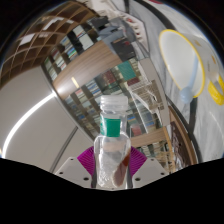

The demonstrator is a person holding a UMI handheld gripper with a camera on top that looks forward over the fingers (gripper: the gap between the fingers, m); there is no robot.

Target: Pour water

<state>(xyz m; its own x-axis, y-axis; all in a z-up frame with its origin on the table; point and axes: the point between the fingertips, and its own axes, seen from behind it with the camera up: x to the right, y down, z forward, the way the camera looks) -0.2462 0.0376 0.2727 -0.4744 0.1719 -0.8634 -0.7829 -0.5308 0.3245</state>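
Observation:
A clear plastic water bottle (111,158) with a green neck ring and a pale cap stands upright between my fingers. My gripper (111,165) is shut on the bottle's body, with the magenta pads (84,160) pressing on both sides of it. The bottle is lifted, and the room behind it appears strongly tilted. Beyond the bottle to the right stands a clear plastic cup (148,100).
A white bowl with a yellow rim (182,52) sits further right, beside a yellow object (217,88). A wooden table edge (85,70) and dark chairs (125,62) lie behind, with shelving in the far background.

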